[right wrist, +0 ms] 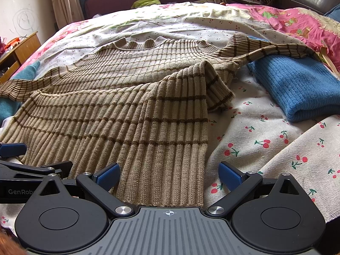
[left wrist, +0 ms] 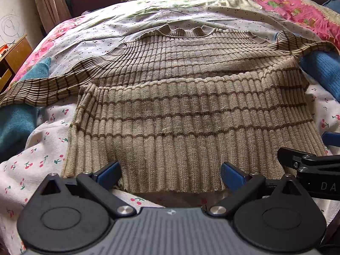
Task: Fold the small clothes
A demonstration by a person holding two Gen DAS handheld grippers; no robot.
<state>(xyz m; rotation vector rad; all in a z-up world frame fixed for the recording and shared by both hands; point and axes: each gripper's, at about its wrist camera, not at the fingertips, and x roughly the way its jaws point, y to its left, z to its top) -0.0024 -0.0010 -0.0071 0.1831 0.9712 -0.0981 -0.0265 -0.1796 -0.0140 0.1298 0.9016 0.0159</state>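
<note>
Bed point(left wrist: 53, 148) in cherry-print sheet, pink quilt point(right wrist: 297, 21), curtains point(right wrist: 61, 2)

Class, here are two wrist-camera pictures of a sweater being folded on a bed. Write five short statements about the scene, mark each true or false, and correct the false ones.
1. The striped sweater has its lower part folded up over its body. True.
2. The left tongs are clamped shut on the hem. False: the blue fingers stand wide apart, and the right tongs are open too.
3. A folded blue knit lies to the right of the sweater. True.
4. Both sleeves are tucked in over the chest. False: each sleeve stretches out sideways.
5. The sheet under the sweater is plain white. False: it has a cherry print.
</note>
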